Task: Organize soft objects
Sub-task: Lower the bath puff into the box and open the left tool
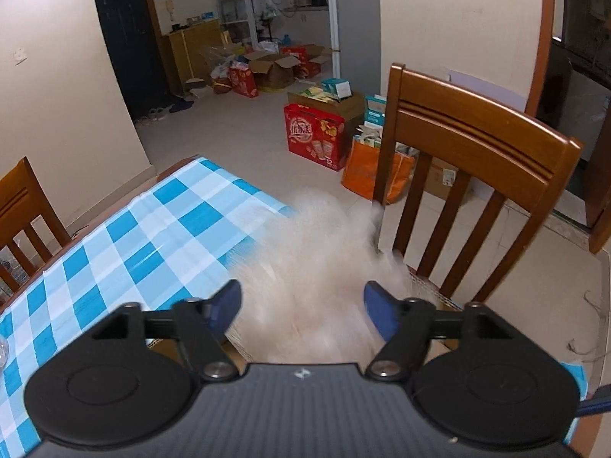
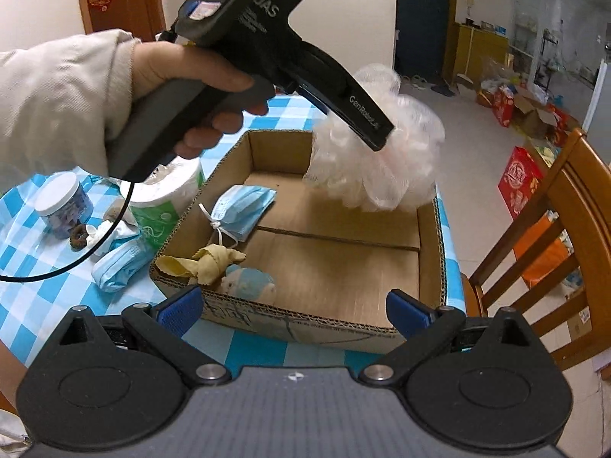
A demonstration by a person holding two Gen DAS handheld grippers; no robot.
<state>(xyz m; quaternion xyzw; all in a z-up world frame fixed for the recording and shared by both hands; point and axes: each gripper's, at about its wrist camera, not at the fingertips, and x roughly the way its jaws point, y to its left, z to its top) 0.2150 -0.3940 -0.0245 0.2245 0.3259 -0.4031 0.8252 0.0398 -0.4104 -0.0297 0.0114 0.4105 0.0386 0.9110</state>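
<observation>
Left gripper [image 1: 301,305]: jaws wide, blurred white mesh puff [image 2: 382,152] between them, not pressed.
Right gripper [image 2: 294,311]: wide, empty.
Cardboard box [image 2: 427,229]: at 12 o'clock, under the puff.

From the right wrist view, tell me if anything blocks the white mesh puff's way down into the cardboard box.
Nothing visible does. The white mesh puff hangs over the far right part of the cardboard box, above bare floor; the face mask lies further left.

A cream sleeve [image 2: 57,103] covers the arm; each black tool [image 2: 294,305] has blue finger pads [image 2: 179,311].
</observation>
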